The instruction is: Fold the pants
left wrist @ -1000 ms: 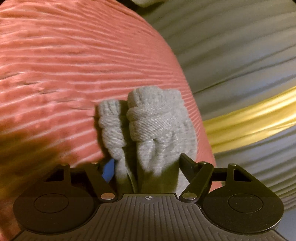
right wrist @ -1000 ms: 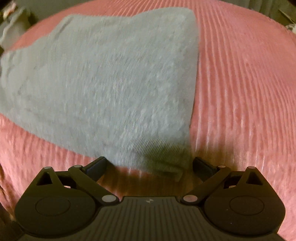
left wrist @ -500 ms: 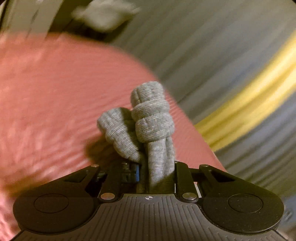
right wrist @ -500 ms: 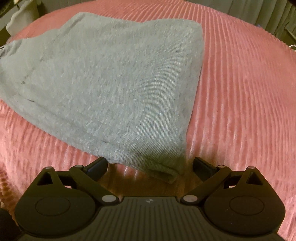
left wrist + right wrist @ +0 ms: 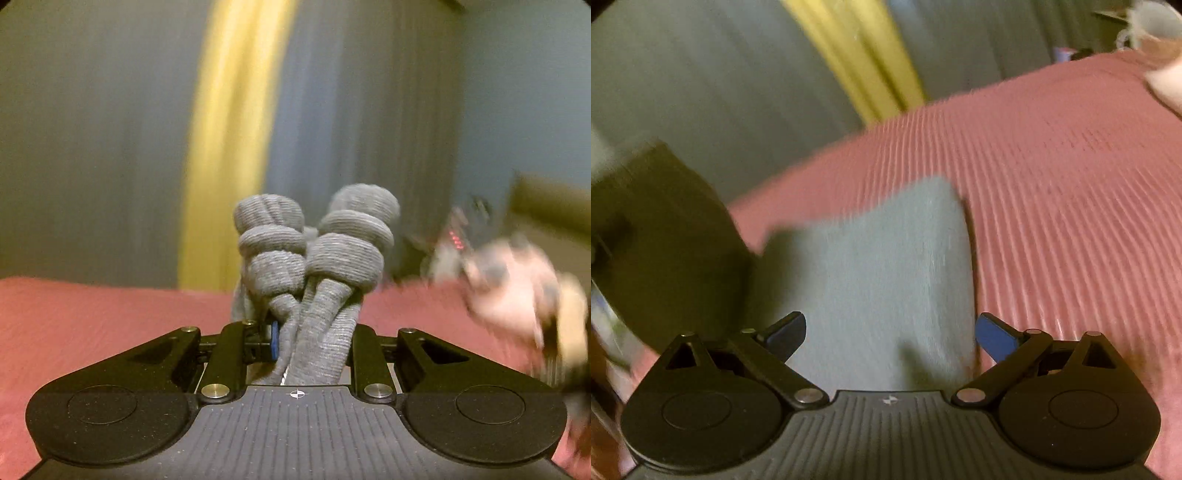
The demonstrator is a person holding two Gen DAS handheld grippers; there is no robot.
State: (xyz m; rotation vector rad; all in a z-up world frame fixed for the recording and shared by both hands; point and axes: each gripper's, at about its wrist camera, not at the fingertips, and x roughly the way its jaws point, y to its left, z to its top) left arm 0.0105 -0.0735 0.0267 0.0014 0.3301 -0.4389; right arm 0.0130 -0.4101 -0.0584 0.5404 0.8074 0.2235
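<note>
While the left hand-held gripper [image 5: 312, 345] clenches the pants' [image 5: 886, 280] bunched cuffs [image 5: 314, 251] at lower centre, the right hand-held gripper [image 5: 890, 332] gapes released over the pants.

The bunched pants cuffs [image 5: 314, 258] stand up between the left gripper's [image 5: 312, 343] fingers, with the bedspread [image 5: 92, 325] spreading beneath and curtains [image 5: 229, 129] behind. Ahead of the right gripper [image 5: 890, 332], the folded pants [image 5: 879, 280] lie on the bedspread, curtains beyond.

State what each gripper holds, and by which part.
Left gripper: shut on the grey pants at a bunched, knotted-looking end. Right gripper: open, holding nothing.
</note>
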